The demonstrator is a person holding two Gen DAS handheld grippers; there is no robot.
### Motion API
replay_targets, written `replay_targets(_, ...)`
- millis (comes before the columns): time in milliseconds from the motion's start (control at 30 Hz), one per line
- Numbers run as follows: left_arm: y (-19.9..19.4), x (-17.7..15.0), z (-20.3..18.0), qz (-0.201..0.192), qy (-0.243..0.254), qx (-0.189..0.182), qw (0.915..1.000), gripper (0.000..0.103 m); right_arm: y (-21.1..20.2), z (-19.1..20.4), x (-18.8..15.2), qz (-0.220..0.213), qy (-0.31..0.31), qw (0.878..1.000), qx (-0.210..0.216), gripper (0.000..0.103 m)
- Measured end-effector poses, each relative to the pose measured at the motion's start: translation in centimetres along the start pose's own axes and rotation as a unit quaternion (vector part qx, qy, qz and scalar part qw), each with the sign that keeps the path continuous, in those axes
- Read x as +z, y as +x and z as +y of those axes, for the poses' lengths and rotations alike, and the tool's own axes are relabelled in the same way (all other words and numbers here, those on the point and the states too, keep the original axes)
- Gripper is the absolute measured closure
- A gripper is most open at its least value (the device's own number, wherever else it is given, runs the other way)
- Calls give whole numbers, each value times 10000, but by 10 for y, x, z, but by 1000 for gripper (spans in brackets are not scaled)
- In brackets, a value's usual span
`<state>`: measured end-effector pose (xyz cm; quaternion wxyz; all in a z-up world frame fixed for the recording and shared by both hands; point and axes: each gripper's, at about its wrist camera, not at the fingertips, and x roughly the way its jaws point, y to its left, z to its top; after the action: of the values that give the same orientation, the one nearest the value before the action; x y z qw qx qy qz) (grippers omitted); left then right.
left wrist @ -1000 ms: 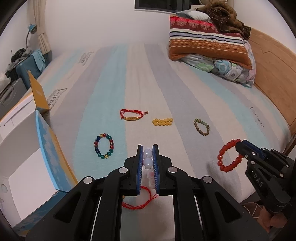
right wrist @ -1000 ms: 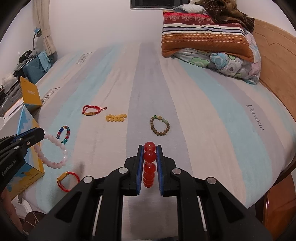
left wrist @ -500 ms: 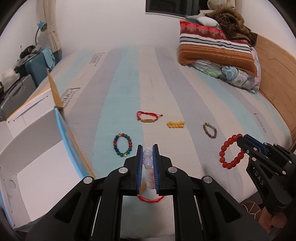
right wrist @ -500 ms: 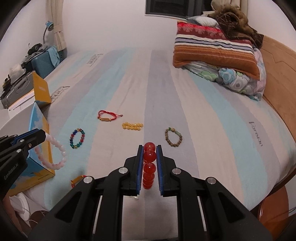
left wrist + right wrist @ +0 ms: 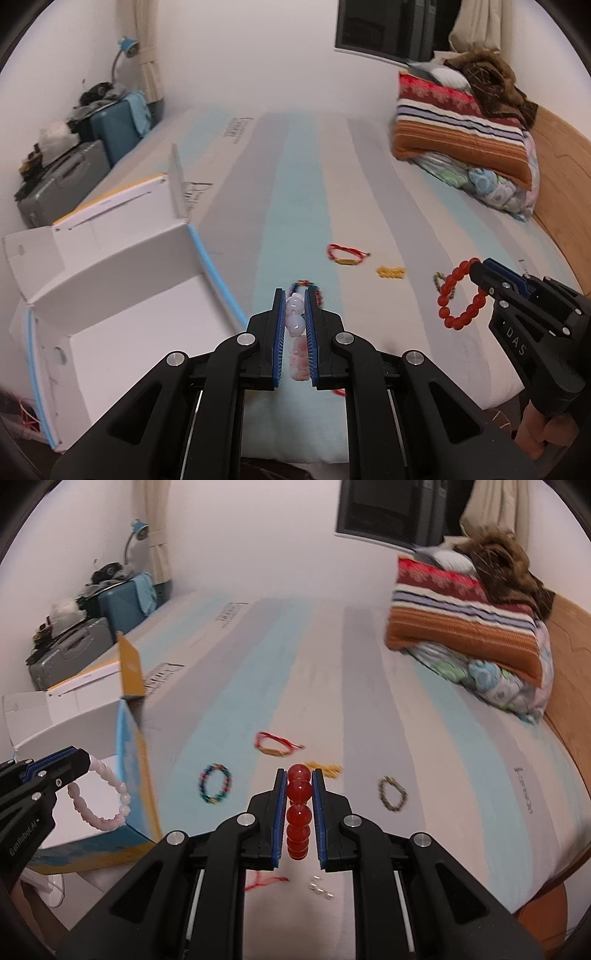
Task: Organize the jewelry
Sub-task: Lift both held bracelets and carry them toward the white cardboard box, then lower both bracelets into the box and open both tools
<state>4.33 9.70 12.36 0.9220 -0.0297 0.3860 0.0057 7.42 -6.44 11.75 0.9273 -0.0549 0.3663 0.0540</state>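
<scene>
Striped blue-and-grey bedsheet (image 5: 332, 672) carries several loose bracelets. Left gripper (image 5: 295, 314) pinches a pale pink bead bracelet (image 5: 107, 797) in mid-air, seemingly above the open white cardboard box (image 5: 122, 332). Right gripper (image 5: 300, 794) clamps a red bead bracelet (image 5: 460, 295) above the sheet.

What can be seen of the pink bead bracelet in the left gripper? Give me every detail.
The pink bead bracelet is a loop of round, glossy, translucent pale-pink beads, glass or stone by the look. The left gripper is shut on its upper beads, so the rest hangs free as an open ring in the air, in front of the open white cardboard box at the bed's edge. In the left wrist view two beads sit pinched between the blue pads. Only the gripper touches it.
</scene>
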Motion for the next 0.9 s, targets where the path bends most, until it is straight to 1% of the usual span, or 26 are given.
replay_targets(267, -19, -8, 56, -41, -391, 356, 9986, 93, -9, 69, 14, -72, -486, 9977, 470, 90)
replay_targets(600, -44, -28, 135, -20, -906, 842, 9923, 93, -18, 153, 27, -123, -939, 9918, 856, 90)
replay_targets(667, -45, -34, 150, 17, -1003, 928, 9906, 93, -19, 170, 27, -133, -1045, 9898, 955, 90)
replay_targets(767, -41, -43, 174, 132, -1212, 1086, 9866, 93, -17, 197, 24, -64, -1224, 9839, 1298, 90)
replay_targets(900, -30, -53, 197, 308, -1402, 1225, 9820, 93, -6, 233, 16, 65, -1486, 9773, 1508, 90)
